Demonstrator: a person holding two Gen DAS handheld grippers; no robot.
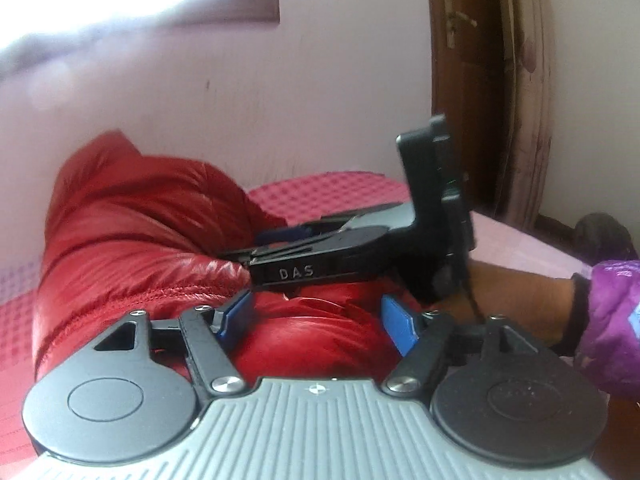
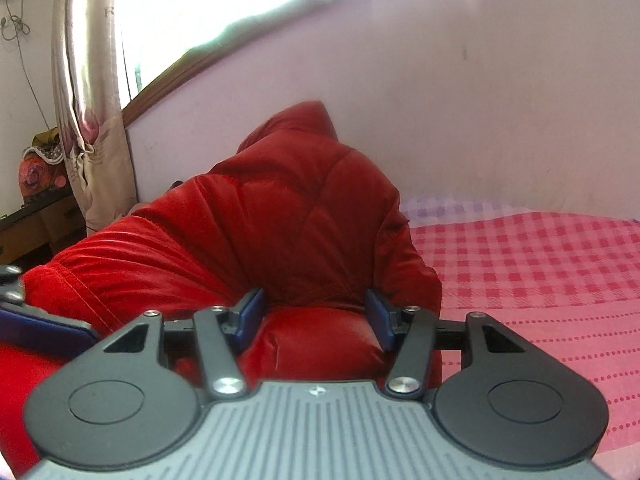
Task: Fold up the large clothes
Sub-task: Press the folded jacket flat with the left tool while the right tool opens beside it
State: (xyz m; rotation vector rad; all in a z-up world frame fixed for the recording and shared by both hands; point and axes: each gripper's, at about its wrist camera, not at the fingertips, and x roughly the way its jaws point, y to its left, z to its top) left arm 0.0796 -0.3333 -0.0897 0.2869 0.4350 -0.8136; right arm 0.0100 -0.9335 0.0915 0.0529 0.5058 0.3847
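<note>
**Red puffer jacket heaped on the checked bed, both grippers at its near edge**

A glossy red quilted jacket (image 2: 288,216) lies bunched on a bed covered with a pink-and-red checked sheet (image 2: 540,264), its far end riding up against the pale lilac wall (image 2: 460,112).

The right gripper (image 2: 314,320) has its blue pads (image 2: 250,314) spread wide, and a puffy fold of the jacket bulges up between them. The pads stand on either side of that fold without pinching it, so the grip looks released.

Seen from the left wrist camera, the left gripper (image 1: 316,322) is likewise spread apart, its blue pads (image 1: 394,326) flanking red fabric below. Just ahead of it, the right gripper (image 1: 304,262) crosses sideways over the jacket (image 1: 132,232), held by a hand (image 1: 516,300) in a purple sleeve (image 1: 612,320).

A bright window (image 2: 208,4) with a floral curtain (image 2: 86,80) sits to one side; a brown wooden door (image 1: 488,80) stands at the other.
</note>
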